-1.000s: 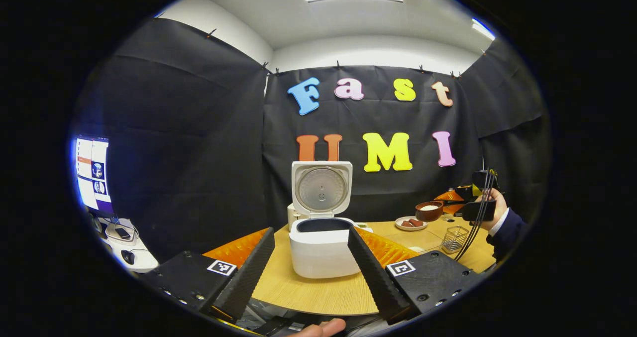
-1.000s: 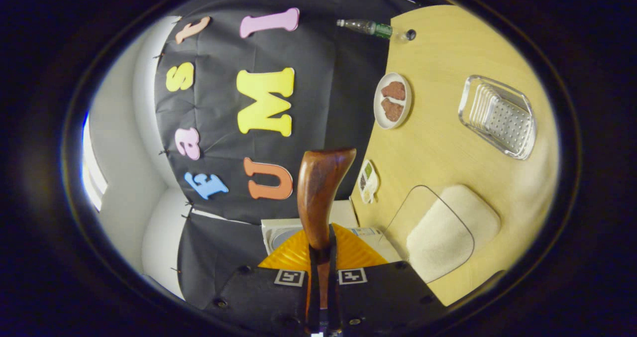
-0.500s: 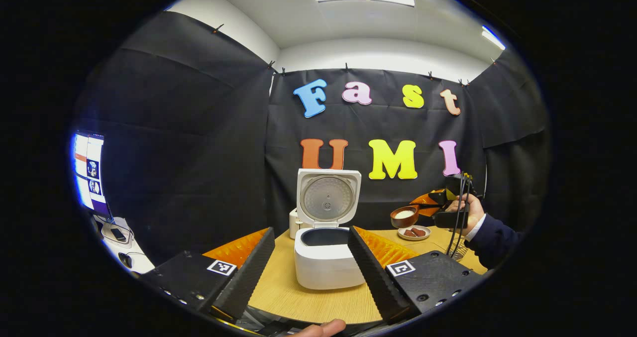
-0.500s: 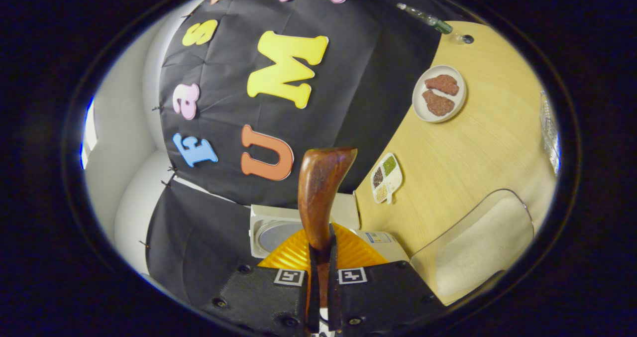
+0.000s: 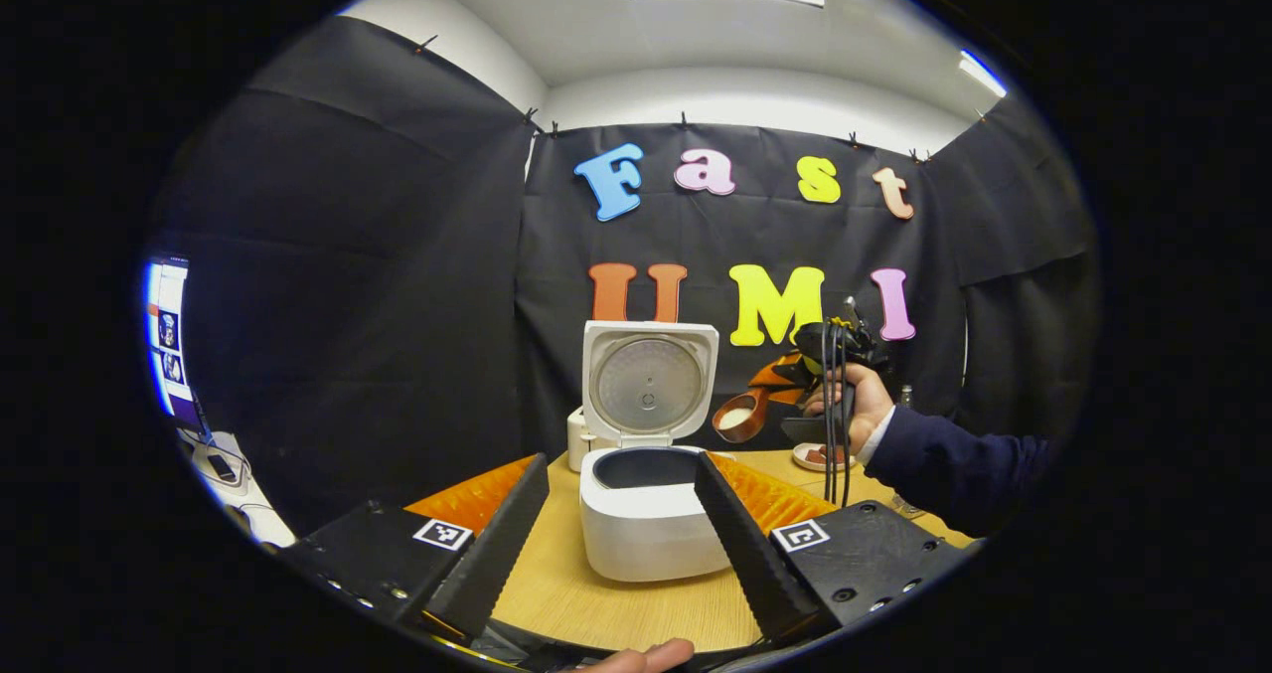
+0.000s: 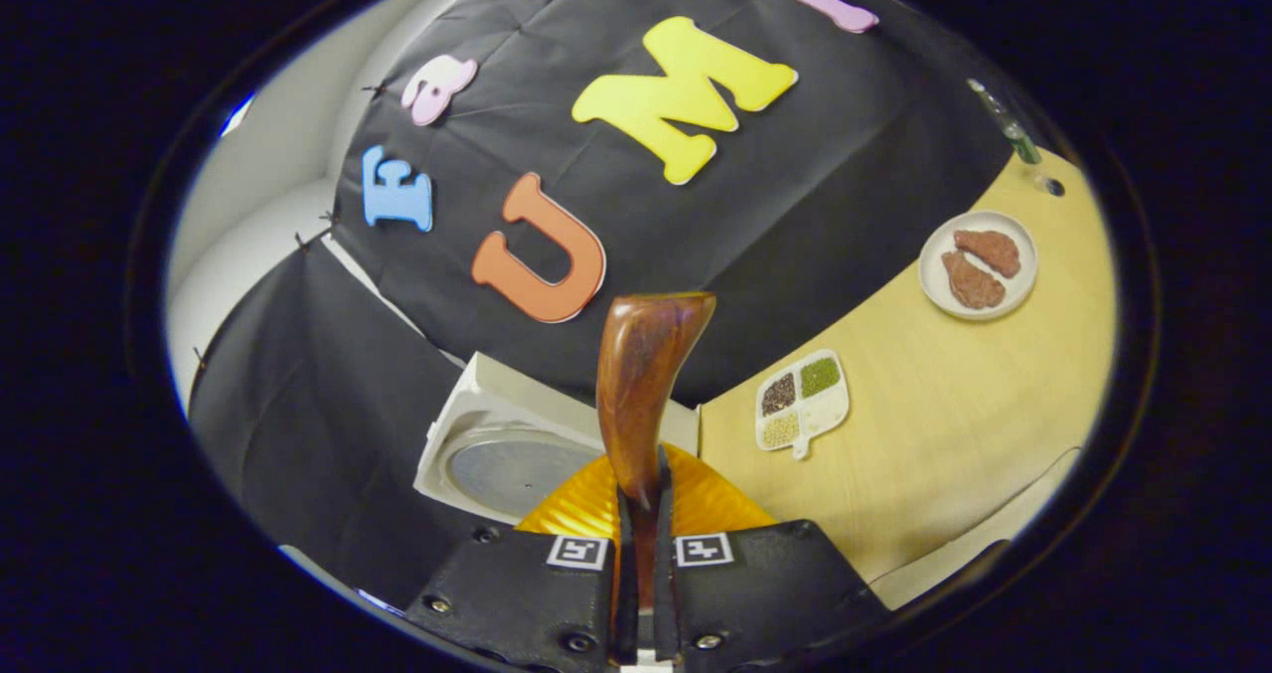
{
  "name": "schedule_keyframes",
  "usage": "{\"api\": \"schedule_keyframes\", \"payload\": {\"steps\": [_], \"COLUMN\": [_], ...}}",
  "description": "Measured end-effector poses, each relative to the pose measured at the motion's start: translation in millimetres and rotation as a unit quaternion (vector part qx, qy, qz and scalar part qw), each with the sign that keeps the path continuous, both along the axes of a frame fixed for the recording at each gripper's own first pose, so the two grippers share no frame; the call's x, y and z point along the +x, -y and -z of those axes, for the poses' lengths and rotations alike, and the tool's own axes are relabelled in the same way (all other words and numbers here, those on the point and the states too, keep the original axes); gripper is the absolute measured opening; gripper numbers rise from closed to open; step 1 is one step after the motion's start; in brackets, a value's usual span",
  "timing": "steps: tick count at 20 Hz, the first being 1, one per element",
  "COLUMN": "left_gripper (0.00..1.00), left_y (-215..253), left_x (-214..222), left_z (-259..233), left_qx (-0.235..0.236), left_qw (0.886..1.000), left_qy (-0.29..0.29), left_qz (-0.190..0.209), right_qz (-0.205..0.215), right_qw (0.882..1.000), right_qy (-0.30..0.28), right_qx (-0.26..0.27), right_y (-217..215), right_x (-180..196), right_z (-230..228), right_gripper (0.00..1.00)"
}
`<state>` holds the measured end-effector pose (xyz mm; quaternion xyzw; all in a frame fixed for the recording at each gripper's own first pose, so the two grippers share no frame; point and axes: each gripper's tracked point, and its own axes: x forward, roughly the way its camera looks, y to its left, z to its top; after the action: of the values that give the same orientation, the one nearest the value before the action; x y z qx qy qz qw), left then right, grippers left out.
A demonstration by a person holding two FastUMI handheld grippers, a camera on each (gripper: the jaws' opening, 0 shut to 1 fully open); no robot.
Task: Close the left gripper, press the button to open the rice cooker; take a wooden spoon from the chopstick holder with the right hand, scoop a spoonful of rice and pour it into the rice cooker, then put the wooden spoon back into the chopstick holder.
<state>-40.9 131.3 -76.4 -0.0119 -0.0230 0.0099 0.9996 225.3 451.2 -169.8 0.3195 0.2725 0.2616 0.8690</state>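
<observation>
In the left gripper view, the left gripper (image 5: 621, 514) is seen with its two fingers spread wide and holding nothing. Between them, farther off on the wooden table (image 5: 636, 608), a white rice cooker (image 5: 651, 509) stands with its lid (image 5: 649, 383) raised upright, so the button step is judged done. To the right, a hand (image 5: 863, 402) carries the right gripper (image 5: 795, 385), and a wooden spoon (image 5: 740, 417) with white rice in its bowl is held beside the lid, above the pot's level.

In the right gripper view, the spoon's handle is clamped between that gripper's nearly closed fingers (image 6: 628, 534). The lid, a divided dish (image 6: 803, 403) and a plate (image 6: 979, 263) lie beyond. Pouring and returning the spoon are judged to remain.
</observation>
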Motion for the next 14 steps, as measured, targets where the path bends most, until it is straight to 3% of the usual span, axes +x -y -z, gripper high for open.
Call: {"api": "schedule_keyframes", "payload": {"steps": [3, 5, 10, 14], "left_gripper": [0.94, 0.94, 0.94, 0.94], "left_y": [-2.1, 0.3, -7.7, -12.8], "left_x": [1.4, 1.5, 1.0, -1.5], "left_z": [9.0, 11.5, 18.6, 17.5], "left_qx": [0.002, 0.006, 0.009, -0.004], "left_qw": [1.000, 1.000, 1.000, 1.000], "left_qy": [-0.008, -0.012, -0.017, -0.017], "left_qz": [0.000, 0.007, -0.001, -0.008], "right_qz": [-0.030, -0.051, -0.098, -0.124], "right_qw": [0.995, 0.982, 0.933, 0.892], "right_qy": [0.059, 0.122, 0.260, 0.335], "right_qx": [-0.079, -0.138, -0.228, -0.278], "right_y": [-28.5, -43.1, -79.6, -97.3], "right_x": [0.9, -9.4, -48.7, -75.6], "right_z": [6.4, 6.2, -13.7, -17.4], "right_gripper": [0.11, 0.11, 0.12, 0.11]}}
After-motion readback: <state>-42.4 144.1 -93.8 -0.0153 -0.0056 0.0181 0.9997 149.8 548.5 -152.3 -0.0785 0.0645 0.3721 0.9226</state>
